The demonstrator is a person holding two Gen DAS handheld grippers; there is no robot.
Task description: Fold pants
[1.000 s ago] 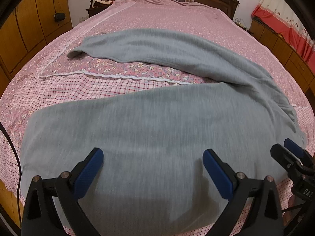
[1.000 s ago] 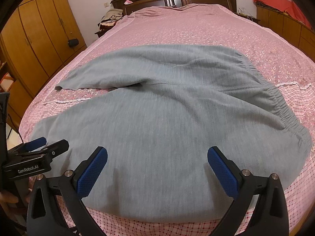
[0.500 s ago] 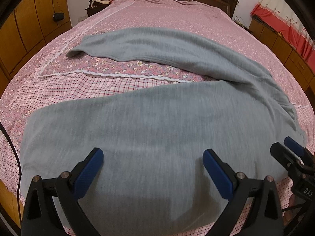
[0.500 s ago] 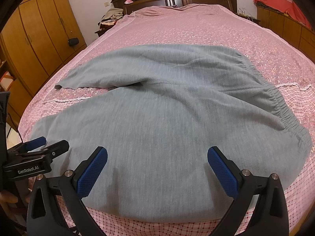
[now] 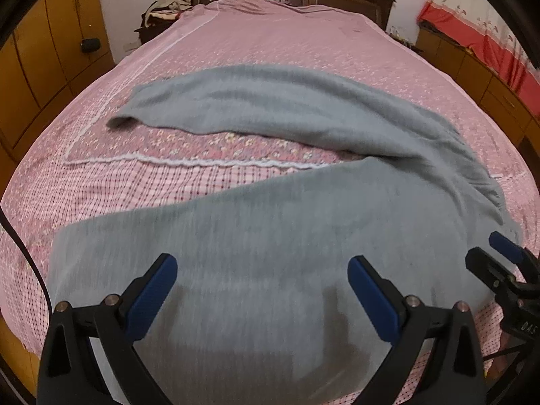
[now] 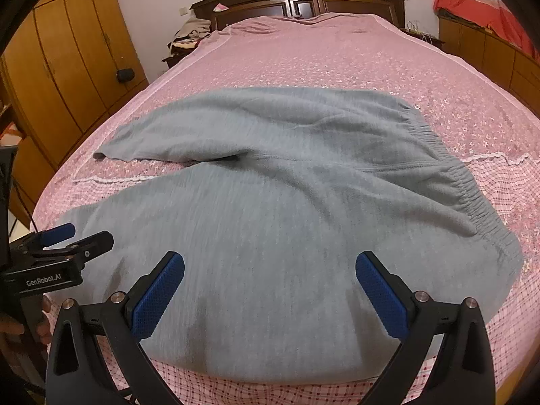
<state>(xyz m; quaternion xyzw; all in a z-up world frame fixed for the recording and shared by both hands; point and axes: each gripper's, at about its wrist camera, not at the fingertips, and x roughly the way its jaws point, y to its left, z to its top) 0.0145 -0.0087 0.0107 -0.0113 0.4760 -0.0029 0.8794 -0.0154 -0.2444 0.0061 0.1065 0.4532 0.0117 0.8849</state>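
Hovering with both jaws spread and empty, you are lining the left gripper (image 5: 261, 292) and right gripper (image 6: 270, 288) over the grey pants (image 6: 287, 209) lying at the bed's (image 6: 337, 54) near edge, so be pinching the near leg's edge evenly.

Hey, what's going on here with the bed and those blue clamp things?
A person is about to fold a pair of grey pants spread out on a bed with a pink bedspread. They hold a set of tongs in each hand: the left tongs and the right tongs both hang open over the near leg, gripping nothing. The two legs lie apart in a V, meeting at the elastic waistband on the right. No fold has been made yet.
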